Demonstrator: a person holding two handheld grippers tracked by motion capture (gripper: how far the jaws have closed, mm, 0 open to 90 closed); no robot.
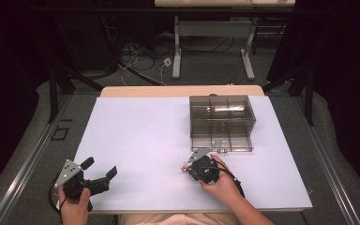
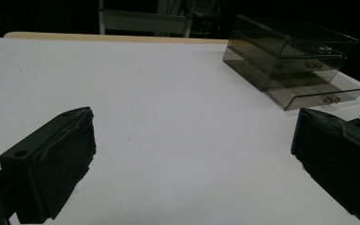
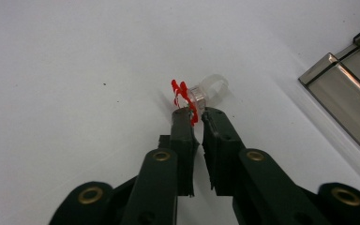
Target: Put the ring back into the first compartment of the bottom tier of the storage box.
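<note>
A small toy ring, a clear plastic band with a red flower-like top, lies on the white table. My right gripper is shut on its red part, jaw tips almost together, low over the table. In the high view that gripper sits just in front of the drawer box, with the ring at its tip. My left gripper rests at the table's near left corner with its jaws wide apart and nothing between them, as the left gripper view also shows.
A smoked transparent drawer box stands at the back right of the table, its bottom drawer pulled out a little. Beyond the far table edge are a floor with cables and another table's legs.
</note>
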